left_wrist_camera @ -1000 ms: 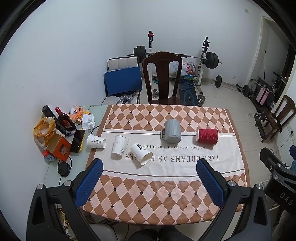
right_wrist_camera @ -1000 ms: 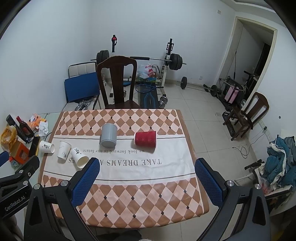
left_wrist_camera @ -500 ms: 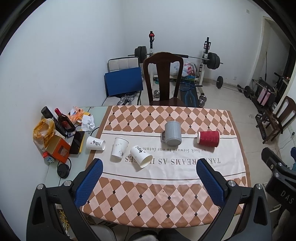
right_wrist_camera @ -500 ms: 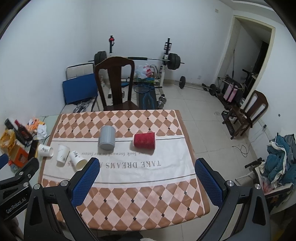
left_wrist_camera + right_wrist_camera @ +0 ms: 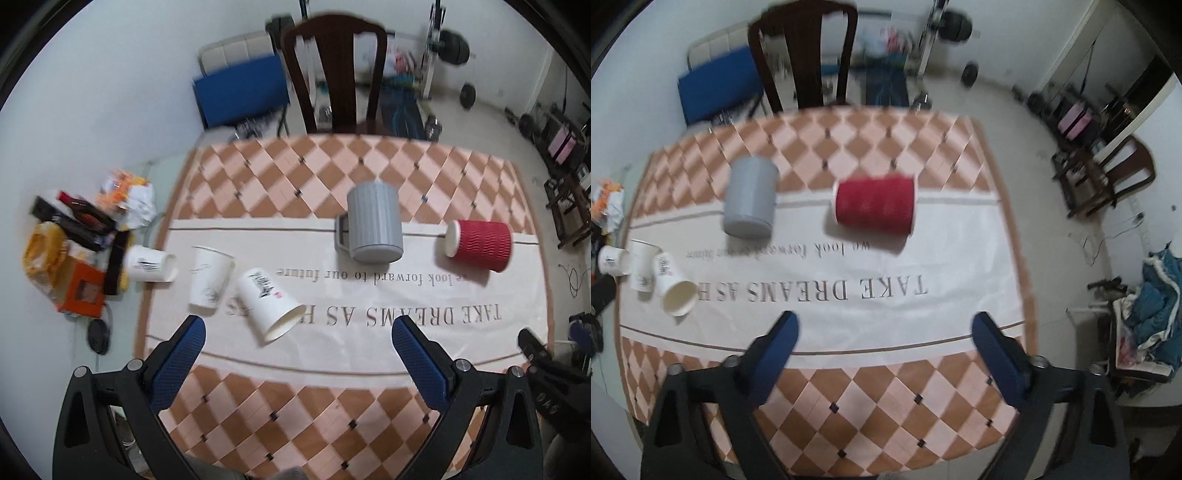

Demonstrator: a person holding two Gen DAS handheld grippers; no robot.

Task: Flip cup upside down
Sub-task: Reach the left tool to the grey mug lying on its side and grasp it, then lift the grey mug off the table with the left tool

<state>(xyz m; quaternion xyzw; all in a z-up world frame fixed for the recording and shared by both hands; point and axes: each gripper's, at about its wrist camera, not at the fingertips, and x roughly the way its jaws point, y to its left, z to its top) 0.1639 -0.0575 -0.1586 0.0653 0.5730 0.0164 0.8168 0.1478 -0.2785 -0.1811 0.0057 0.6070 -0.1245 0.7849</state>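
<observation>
A grey mug (image 5: 373,229) with a handle on its left lies on the tablecloth; it also shows in the right wrist view (image 5: 750,201). A red ribbed paper cup (image 5: 478,245) lies on its side to its right, also seen in the right wrist view (image 5: 875,205). Three white paper cups sit at the left: one on its side (image 5: 149,264), one standing mouth down (image 5: 210,280), one on its side with its mouth toward me (image 5: 267,304). My left gripper (image 5: 295,347) is open and empty above the near table. My right gripper (image 5: 884,339) is open and empty too.
A checked tablecloth (image 5: 332,398) covers the table. Clutter of bottles, an orange box (image 5: 79,291) and bags sits at the table's left end. A dark wooden chair (image 5: 334,74) stands behind the table. Gym weights and another chair (image 5: 1108,177) stand on the floor.
Both grippers have moved down and forward toward the table, so the cups look larger. Both stay open. No cup has moved.
</observation>
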